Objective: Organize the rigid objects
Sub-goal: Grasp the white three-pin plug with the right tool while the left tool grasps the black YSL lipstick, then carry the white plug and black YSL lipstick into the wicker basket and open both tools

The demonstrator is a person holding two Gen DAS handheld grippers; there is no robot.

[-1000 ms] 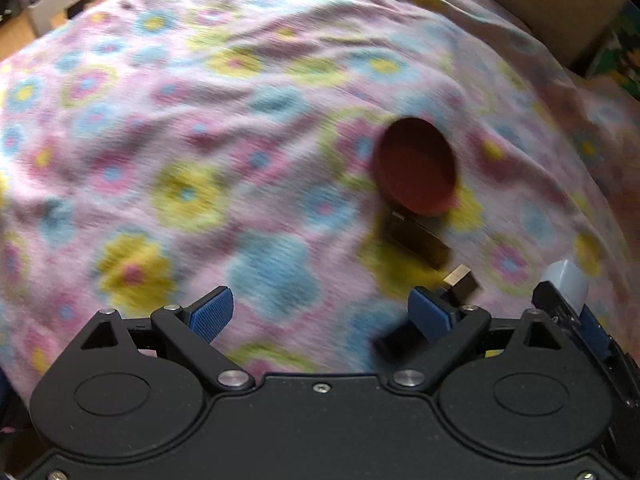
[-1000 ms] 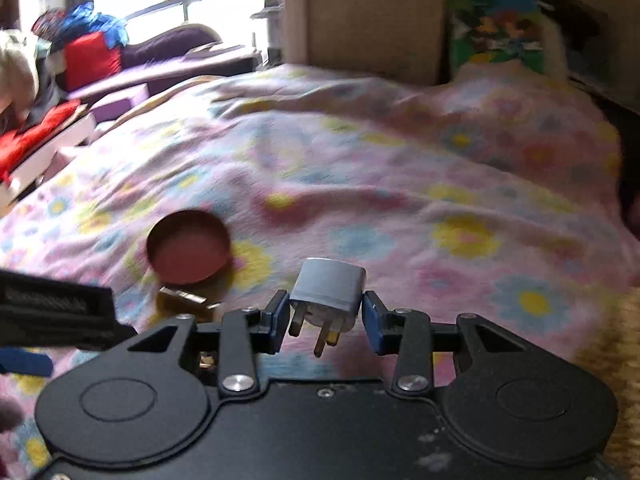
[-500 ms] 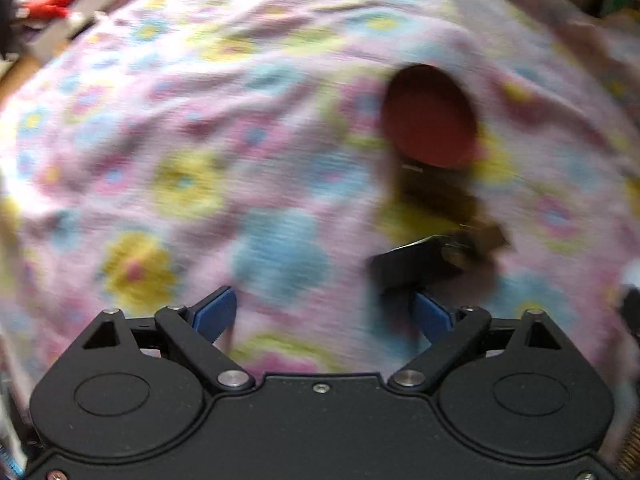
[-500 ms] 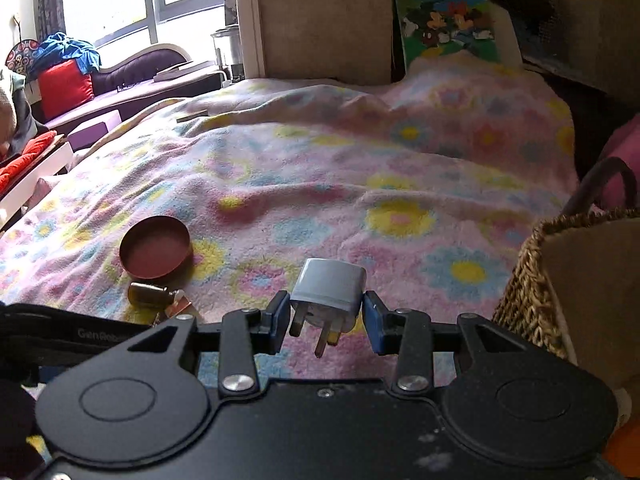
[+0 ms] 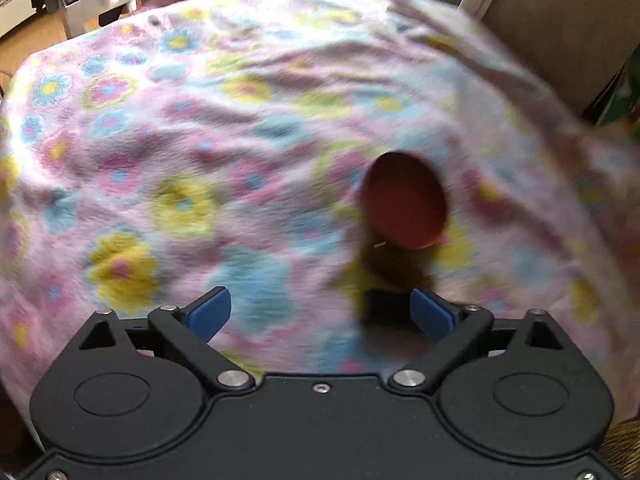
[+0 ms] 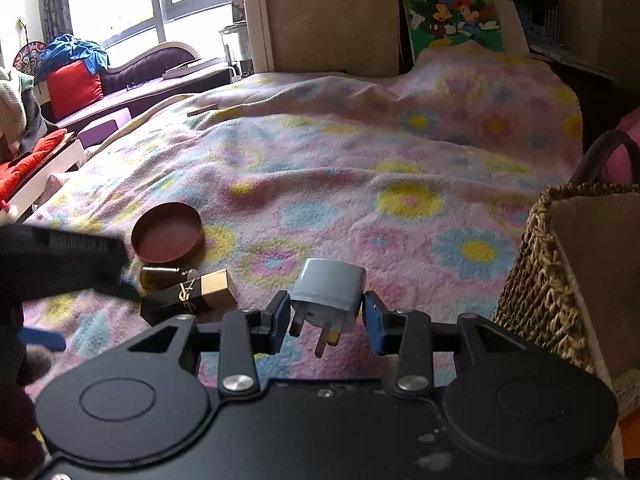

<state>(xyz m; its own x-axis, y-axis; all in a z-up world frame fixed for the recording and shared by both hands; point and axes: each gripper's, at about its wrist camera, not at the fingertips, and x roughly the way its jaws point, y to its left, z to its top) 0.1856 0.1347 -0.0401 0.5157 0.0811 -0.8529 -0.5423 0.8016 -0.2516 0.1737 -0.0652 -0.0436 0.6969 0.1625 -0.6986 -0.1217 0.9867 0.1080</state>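
- Right gripper [image 6: 326,322]: fingers clamped on the sides of a grey wall plug [image 6: 328,292], prongs pointing down toward the camera, held clear above the bed's floral blanket [image 6: 320,168].
- Landmark: the woven basket [image 6: 556,280]. It stands at the bed edge, just to the right of the held plug; only its near wall and dark handle show.
- Left gripper [image 5: 320,314]: fingers apart, nothing between them. The left wrist view is motion-blurred. A dark shape sits just beside its right finger [image 5: 432,314]; cannot tell whether they touch.
- Black-and-gold lipstick box [image 6: 188,294]: lying on the blanket, well left of the basket, near the plug. A small dark bottle [image 6: 164,276] lies just behind it, touching or nearly so.
- Red round lid [image 6: 168,234]: further back, open side up, beside the bottle and furthest from the basket of the three.
- Judgement: step in hand is carrying the plug to the basket. Next move calls for swinging right over the rim and opening the fingers. Three items remain on the blanket; the left gripper looks placed to take the box.
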